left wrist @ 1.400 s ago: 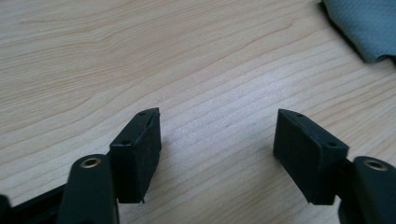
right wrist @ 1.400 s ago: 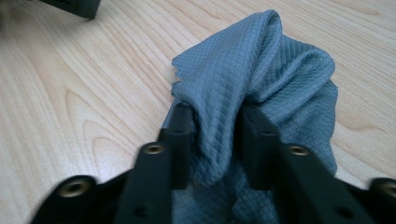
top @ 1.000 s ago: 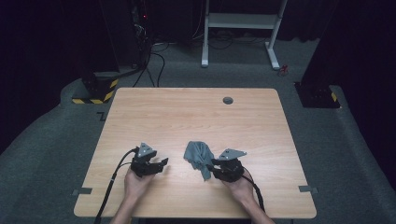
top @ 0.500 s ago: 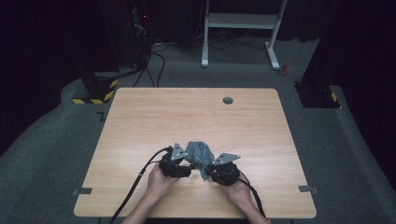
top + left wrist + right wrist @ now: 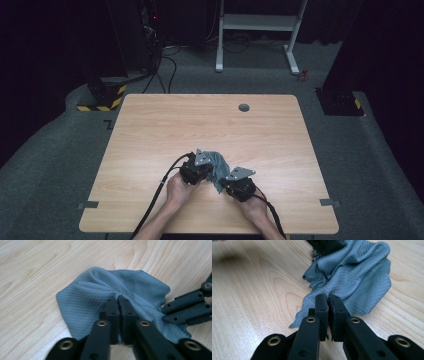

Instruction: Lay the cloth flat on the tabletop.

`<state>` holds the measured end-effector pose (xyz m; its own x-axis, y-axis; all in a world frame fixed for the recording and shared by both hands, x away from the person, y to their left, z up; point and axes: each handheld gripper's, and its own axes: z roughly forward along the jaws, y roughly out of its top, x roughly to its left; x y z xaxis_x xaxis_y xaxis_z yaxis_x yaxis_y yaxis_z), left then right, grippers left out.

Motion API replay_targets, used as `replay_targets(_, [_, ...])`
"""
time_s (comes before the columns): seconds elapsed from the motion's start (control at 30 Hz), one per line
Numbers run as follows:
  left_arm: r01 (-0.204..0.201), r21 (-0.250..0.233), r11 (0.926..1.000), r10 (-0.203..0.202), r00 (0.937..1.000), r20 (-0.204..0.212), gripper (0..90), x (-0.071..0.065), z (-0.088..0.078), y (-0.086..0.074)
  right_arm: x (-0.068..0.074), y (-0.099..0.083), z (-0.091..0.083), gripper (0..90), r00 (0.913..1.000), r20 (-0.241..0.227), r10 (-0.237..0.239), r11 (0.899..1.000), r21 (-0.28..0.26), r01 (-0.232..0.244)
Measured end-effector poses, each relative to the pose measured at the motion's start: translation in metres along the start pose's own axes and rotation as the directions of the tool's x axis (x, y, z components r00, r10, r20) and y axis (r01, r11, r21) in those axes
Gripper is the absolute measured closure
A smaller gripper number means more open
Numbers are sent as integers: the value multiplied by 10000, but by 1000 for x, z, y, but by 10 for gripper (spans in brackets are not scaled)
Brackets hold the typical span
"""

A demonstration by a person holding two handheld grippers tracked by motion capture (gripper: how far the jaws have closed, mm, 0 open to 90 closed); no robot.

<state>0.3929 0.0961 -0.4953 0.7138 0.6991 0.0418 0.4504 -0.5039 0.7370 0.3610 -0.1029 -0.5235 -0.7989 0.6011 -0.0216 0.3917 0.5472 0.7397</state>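
Observation:
A crumpled grey cloth (image 5: 218,166) with a diamond weave lies near the front middle of the wooden table (image 5: 200,120). My left gripper (image 5: 210,169) is at its left side. In the left gripper view the left gripper (image 5: 118,300) is shut on a raised fold of the cloth (image 5: 85,297). My right gripper (image 5: 221,184) meets the cloth from the front right. Its jaws have just been closing, and in the right gripper view the right gripper (image 5: 327,297) pinches the cloth's near edge (image 5: 362,277). The right gripper (image 5: 165,313) also shows at the right of the left gripper view.
A round cable hole (image 5: 244,107) sits near the table's far edge. Behind the table stand a white desk frame (image 5: 260,30) and a black-and-yellow striped base (image 5: 100,102). Grey tape marks (image 5: 88,205) sit at the front corners. Black cables trail back from both grippers.
My left gripper has moved right across the table to the cloth and shut on it. The right gripper has stayed put at the cloth's right side.

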Motion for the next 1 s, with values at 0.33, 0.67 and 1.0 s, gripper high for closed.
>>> replay_targets(0.33, [1775, -812, 9808, -1845, 9789, -878, 895, 57, -31, 0, -1, 0, 0, 859, 10000, -61, 40, 10000, -14, -40])
replay_targets(0.67, [2529, -621, 9655, -2571, 9635, -744, 771, 75, -33, -26, -2, 0, 0, 874, 9998, -168, 111, 9999, -8, -112])
replay_targets(1.0, [1481, -631, 9870, -1504, 9881, -335, 608, 27, -40, -39, 5, 11, -7, 669, 9998, -5, -178, 9997, -136, 178])
